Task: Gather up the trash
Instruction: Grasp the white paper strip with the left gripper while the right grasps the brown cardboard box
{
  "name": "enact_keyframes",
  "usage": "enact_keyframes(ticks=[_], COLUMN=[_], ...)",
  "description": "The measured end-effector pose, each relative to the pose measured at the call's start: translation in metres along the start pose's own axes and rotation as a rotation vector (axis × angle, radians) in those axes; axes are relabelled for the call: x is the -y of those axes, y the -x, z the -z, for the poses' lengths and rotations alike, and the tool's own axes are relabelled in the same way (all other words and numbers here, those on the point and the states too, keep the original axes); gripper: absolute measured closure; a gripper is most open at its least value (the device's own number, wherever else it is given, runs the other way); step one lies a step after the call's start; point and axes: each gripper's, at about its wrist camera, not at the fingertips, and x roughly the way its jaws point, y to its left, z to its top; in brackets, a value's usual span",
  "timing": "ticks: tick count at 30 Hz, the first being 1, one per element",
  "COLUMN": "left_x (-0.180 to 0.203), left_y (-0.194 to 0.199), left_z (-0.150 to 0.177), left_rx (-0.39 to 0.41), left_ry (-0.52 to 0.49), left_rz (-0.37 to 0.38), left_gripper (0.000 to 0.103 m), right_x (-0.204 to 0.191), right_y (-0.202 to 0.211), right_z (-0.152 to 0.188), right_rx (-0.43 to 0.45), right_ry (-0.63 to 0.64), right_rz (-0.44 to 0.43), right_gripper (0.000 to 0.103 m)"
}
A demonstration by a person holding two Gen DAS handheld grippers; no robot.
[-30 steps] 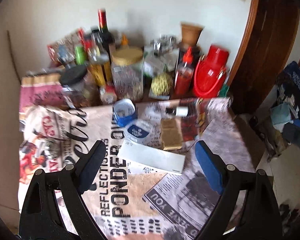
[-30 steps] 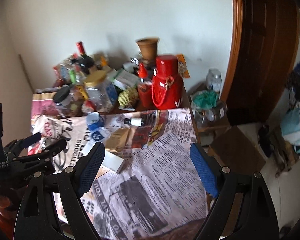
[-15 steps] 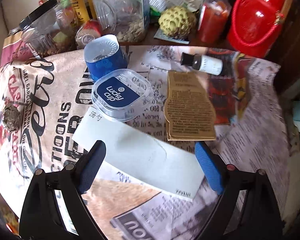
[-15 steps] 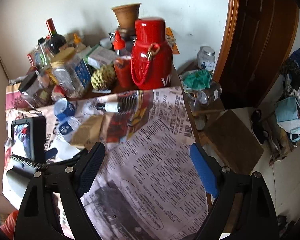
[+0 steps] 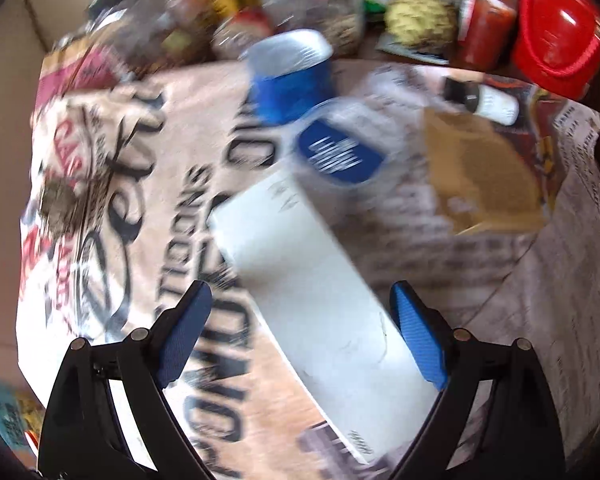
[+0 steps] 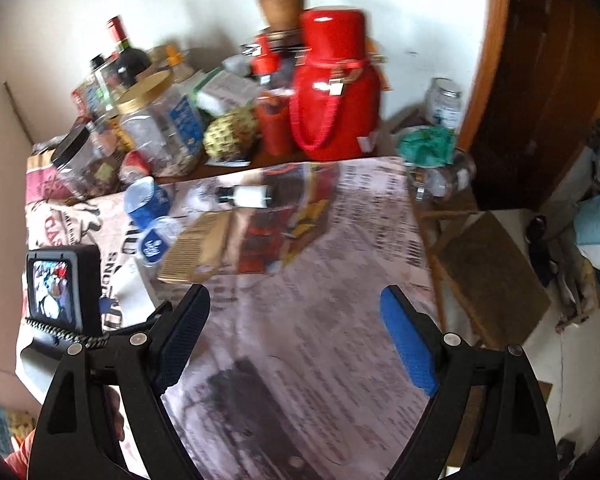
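A long white flat box (image 5: 312,276) lies on the newspaper-covered table (image 5: 480,280), its near end between the open fingers of my left gripper (image 5: 302,336), not gripped. Beyond it lie a clear lid with a blue label (image 5: 340,148), a blue cup (image 5: 288,76) on its side, a brown cardboard packet (image 5: 484,176) and a small dropper bottle (image 5: 484,100). My right gripper (image 6: 296,336) is open and empty above the newspaper (image 6: 320,320), right of the left tool's camera (image 6: 64,284). The packet (image 6: 200,244), cup (image 6: 144,200) and bottle (image 6: 244,196) also show there.
Jars, bottles, a red thermos (image 6: 336,88), a clay pot (image 6: 282,2) and a custard apple (image 6: 230,132) crowd the back of the table by the wall. A low wooden stool (image 6: 492,268), a wooden door (image 6: 548,80) and floor clutter lie to the right.
My left gripper has dropped and moved forward, so the white box now lies between its fingers. My right gripper has come closer to the table.
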Motion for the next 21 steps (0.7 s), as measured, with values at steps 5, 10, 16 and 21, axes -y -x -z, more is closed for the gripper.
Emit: enact_keyframes(ticks=[5, 10, 16, 21], left_x=[-0.042, -0.067, -0.069, -0.062], left_y=[-0.007, -0.01, -0.002, 0.004], left_z=[0.01, 0.015, 0.014, 0.01], left_rx=[-0.03, -0.042, 0.015, 0.034], left_ry=[0.063, 0.087, 0.024, -0.019], left_rz=[0.052, 0.126, 0.148, 0.183], left_gripper=[0.012, 0.016, 0.04, 0.051], right_x=[-0.037, -0.067, -0.09, -0.091], right_y=[-0.033, -0.075, -0.109, -0.115], right_z=[-0.005, -0.01, -0.012, -0.007], right_rx=[-0.042, -0.105, -0.133, -0.147], right_ry=[0.047, 0.041, 0.065, 0.092], right_rz=[-0.067, -0.089, -0.046, -0.038], right_gripper=[0.018, 0.018, 0.034, 0.06])
